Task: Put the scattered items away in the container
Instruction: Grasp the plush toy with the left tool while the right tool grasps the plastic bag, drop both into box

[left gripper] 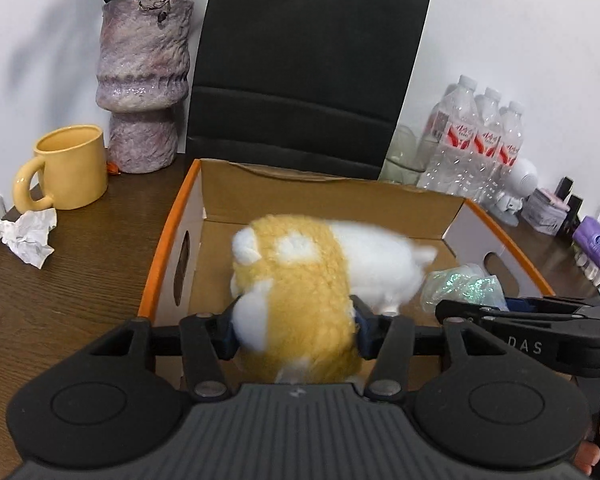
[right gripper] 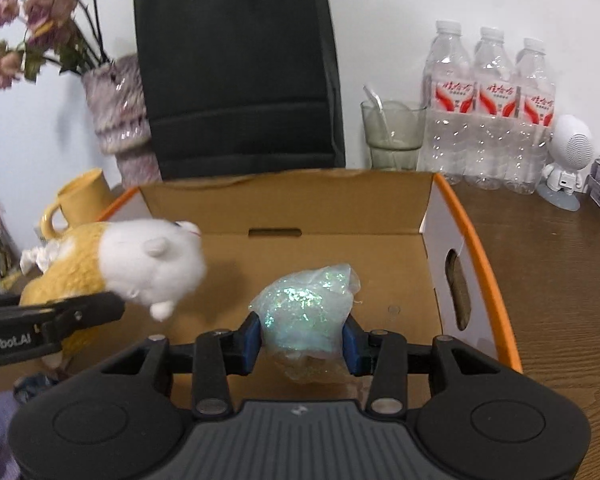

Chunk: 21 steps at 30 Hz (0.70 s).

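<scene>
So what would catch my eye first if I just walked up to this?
Probably the fluffy yellow-and-white plush toy, clamped in the left hand-held gripper over the orange-edged cardboard box. Beside it, the right hand-held gripper squeezes a shimmering iridescent bag over the same box. Behind stand a purple vase and a yellow mug.

Few words could be read. In the left wrist view, the right gripper (left gripper: 476,312), entering from the right edge, carried the pale letters "DAS" on its black side. In the right wrist view, the left gripper (right gripper: 116,304), entering from the left edge, carried white lettering that read "nRobot.AI", its beginning cut off by the frame. Three clear water bottles (right gripper: 492,100) at the back of the table wore white and red labels printed with red Chinese characters, too small to make out.
</scene>
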Tool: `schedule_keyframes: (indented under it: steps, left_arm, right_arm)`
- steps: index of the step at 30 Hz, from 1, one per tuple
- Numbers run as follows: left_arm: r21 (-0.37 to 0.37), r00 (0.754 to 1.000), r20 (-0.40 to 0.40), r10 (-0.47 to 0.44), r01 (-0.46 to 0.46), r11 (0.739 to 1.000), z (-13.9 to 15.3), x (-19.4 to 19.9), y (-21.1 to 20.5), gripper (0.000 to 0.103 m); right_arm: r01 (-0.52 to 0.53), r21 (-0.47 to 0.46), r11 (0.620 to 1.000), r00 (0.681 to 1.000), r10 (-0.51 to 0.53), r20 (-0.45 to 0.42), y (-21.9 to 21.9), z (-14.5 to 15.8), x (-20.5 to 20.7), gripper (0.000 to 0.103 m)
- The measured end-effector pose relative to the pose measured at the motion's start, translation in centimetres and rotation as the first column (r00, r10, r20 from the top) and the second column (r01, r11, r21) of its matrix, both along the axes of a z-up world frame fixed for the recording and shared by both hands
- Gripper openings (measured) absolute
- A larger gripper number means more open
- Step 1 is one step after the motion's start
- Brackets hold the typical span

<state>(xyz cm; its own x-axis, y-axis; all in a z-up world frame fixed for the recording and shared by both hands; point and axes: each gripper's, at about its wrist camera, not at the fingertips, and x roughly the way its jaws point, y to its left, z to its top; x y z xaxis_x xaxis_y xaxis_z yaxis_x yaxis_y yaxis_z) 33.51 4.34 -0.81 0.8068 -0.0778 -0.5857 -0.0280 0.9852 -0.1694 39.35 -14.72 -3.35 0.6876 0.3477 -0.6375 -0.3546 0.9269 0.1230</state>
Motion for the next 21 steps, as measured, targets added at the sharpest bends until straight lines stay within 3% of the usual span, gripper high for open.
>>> schedule_keyframes:
  steps: [2, 5, 6, 11, 21]
  left_arm:
    - [0.003, 1.0, 0.021, 0.004, -0.005, 1.0, 0.3, -0.3, 0.0, 0.085]
    - [0.03, 0.997, 0.082, 0.009, -0.011, 0.999, 1.4, -1.1, -0.3, 0.103]
    - [0.033, 0.995, 0.1, 0.009, -0.012, 0.999, 1.7, -1.3, -0.4, 0.103]
    - [0.022, 0.992, 0.124, 0.022, -0.025, 0.999, 2.8, -1.9, -0.4, 0.103]
    - [0.036, 0.989, 0.143, 0.042, -0.047, 0.998, 3.8, -2.9, -0.4, 0.103]
  right_arm:
    - [-0.006, -0.011, 1.0, 1.0, 0.006, -0.003, 0.1, 0.0, -0.1, 0.057]
    - [-0.006, -0.032, 0.999, 1.0, 0.006, 0.006, 0.1, 0.5, -0.4, 0.083]
    - [-0.006, -0.037, 0.999, 1.0, 0.006, 0.012, 0.0, 0.8, -0.6, 0.09]
    - [-0.002, -0.059, 0.998, 1.0, 0.003, 0.026, -0.4, 2.3, -1.3, 0.103]
    - [-0.021, -0.075, 0.997, 0.997, 0.027, 0.071, -0.3, 4.1, -2.8, 0.103]
